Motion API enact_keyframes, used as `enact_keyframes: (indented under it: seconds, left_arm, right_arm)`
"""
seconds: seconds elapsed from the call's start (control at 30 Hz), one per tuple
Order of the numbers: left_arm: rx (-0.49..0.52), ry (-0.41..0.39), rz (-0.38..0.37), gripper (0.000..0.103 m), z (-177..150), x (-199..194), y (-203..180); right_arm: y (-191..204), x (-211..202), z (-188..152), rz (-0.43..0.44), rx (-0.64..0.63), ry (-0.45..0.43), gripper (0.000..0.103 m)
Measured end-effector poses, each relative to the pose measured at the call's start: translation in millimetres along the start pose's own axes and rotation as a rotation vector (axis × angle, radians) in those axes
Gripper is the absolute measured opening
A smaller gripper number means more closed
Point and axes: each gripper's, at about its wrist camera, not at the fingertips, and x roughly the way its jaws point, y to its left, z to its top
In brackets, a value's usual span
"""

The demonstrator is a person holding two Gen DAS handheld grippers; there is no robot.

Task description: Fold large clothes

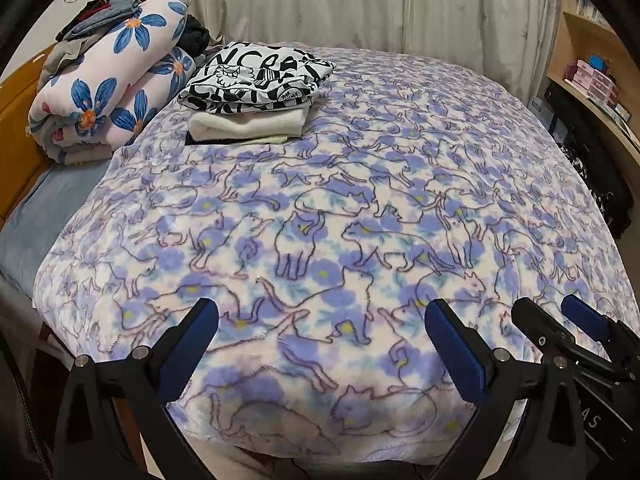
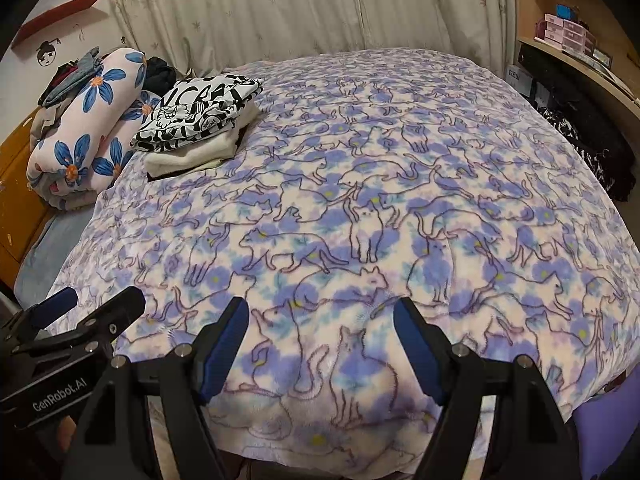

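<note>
A large fleece blanket [image 1: 360, 200] [image 2: 400, 184], printed with purple flowers and cat outlines, lies spread flat over the bed. At its far left rests a folded stack: a black-and-white lettered garment [image 1: 256, 76] [image 2: 200, 112] on top of a cream one [image 1: 248, 124] [image 2: 188, 156]. My left gripper [image 1: 320, 312] [image 2: 102, 298] hovers open above the blanket's near edge, holding nothing. Just to its right, my right gripper [image 2: 322, 308] [image 1: 552, 312] is open too, with only blanket between its fingers.
A rolled floral quilt [image 1: 108, 80] [image 2: 88, 128] with loose clothes [image 1: 96, 16] on it lies at the far left against a wooden bed frame [image 1: 16, 120]. Curtains [image 1: 320, 4] hang behind the bed. Shelves [image 2: 568, 36] with boxes and dark bags [image 2: 592, 152] stand on the right.
</note>
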Motion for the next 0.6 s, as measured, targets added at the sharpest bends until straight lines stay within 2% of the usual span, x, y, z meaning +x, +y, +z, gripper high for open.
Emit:
enact_keyframes:
  seconds: [0.6]
  left_arm:
    - [0.002, 0.001, 0.001, 0.102, 0.1, 0.9, 1.4]
  right_arm:
    - [1.7, 0.8, 0.6, 0.001, -0.002, 0.002, 0.075]
